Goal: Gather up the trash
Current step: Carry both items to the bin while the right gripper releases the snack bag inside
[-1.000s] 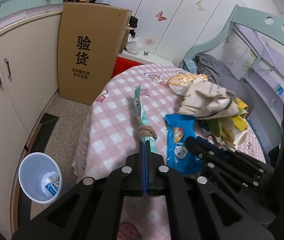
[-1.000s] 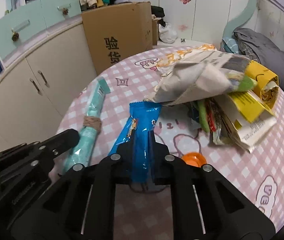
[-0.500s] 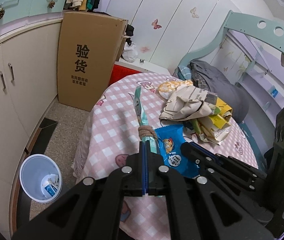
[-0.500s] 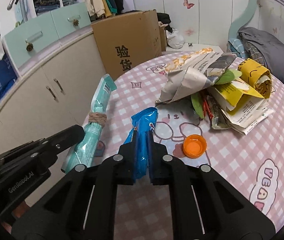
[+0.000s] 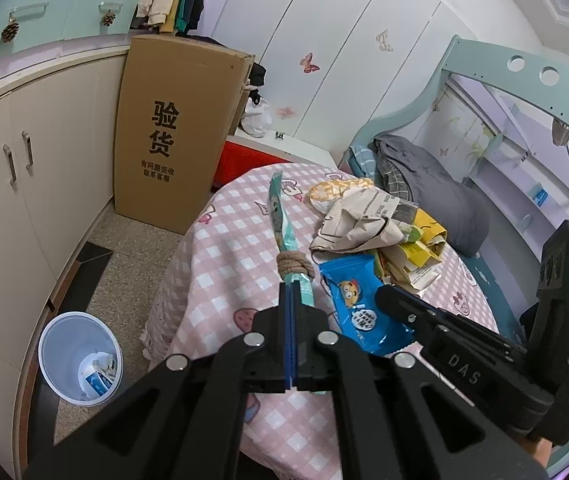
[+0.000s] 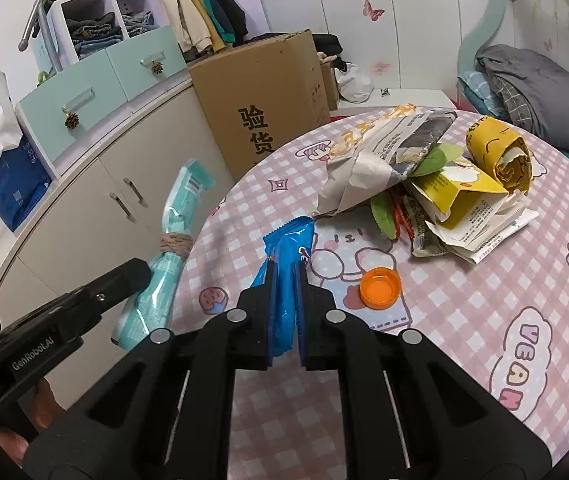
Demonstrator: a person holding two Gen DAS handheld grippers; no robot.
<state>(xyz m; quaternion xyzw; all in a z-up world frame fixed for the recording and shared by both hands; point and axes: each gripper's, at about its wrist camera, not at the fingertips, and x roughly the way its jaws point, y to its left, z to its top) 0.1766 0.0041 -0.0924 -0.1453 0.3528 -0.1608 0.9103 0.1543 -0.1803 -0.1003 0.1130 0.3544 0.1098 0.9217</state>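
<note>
Trash: blue wrapper point(image 6: 284, 280) half-hidden in right hand-held gripper point(image 6: 285, 268), teal packet point(image 5: 290, 236) pinched in left hand-held gripper point(image 5: 290, 296)

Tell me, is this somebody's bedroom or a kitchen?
Most likely a bedroom, probably a child's. There is a bed with a grey blanket on it, clothes hanging above the cupboards, and butterfly stickers on the white wardrobe doors. The round table has a pink cartoon cloth.

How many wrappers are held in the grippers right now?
2. The teal wrapper tied with twine is pinched in the left gripper; the blue snack wrapper in the right gripper.
</note>
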